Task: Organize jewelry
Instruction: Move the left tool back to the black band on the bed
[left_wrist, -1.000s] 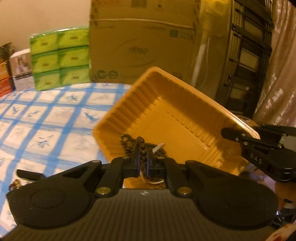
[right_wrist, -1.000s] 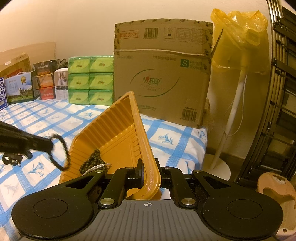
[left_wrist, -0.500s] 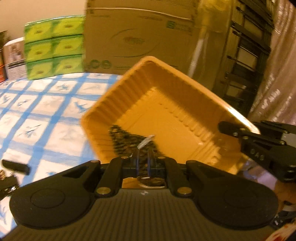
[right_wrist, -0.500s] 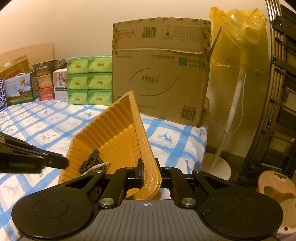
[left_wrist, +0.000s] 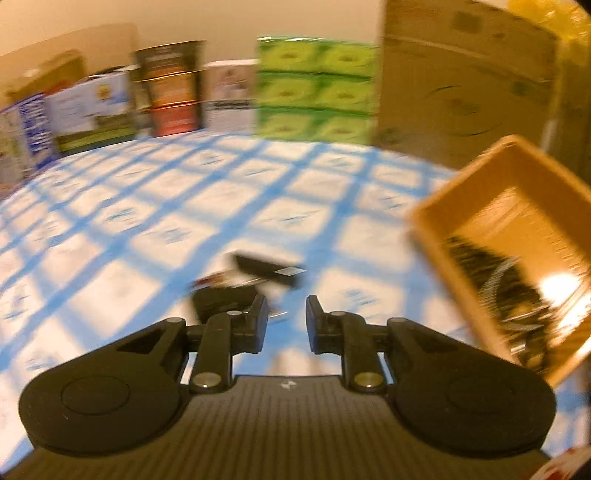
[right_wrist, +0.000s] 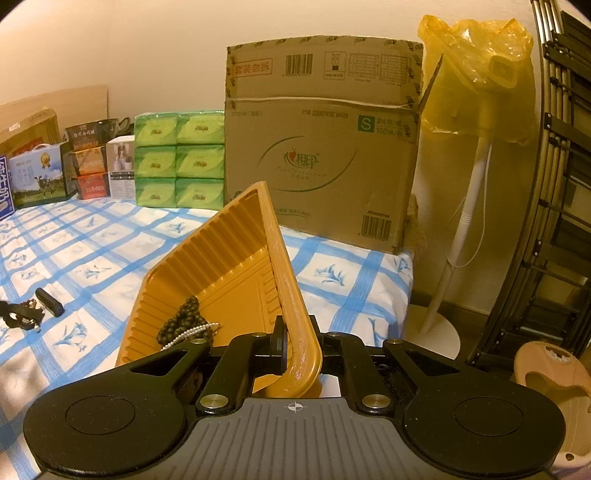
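Two risks stood out. One lay with the yellow tray (right_wrist: 221, 258), which was tilted up on its edge because the right gripper (right_wrist: 297, 345) was clenched on its near rim; the dark bead strand (right_wrist: 181, 319) and a thin pale chain (right_wrist: 192, 332) had slid into its low corner, and I judged that any further tip or a slip of the thin plastic rim could spill them back onto the cloth. The other lay with the left gripper (left_wrist: 286, 323), whose jaws were opening with nothing between them as it pointed down at the remaining small dark pieces (left_wrist: 258, 277) on the surface; that view was heavily blurred, so what those pieces were I could not tell, and a hasty close might well catch the cloth or nudge them aside. From the right wrist view a dark stick-like item (right_wrist: 50, 297) and a tangled clasp piece (right_wrist: 20, 314) lay well apart from the tray. Underneath was a white cloth with a blue check and flower print (right_wrist: 92, 258). Behind stood a large cardboard box (right_wrist: 321, 166), green tissue packs (right_wrist: 179, 158), several cartons and tins, a bag-covered standing fan (right_wrist: 476, 74), and a plain wall.
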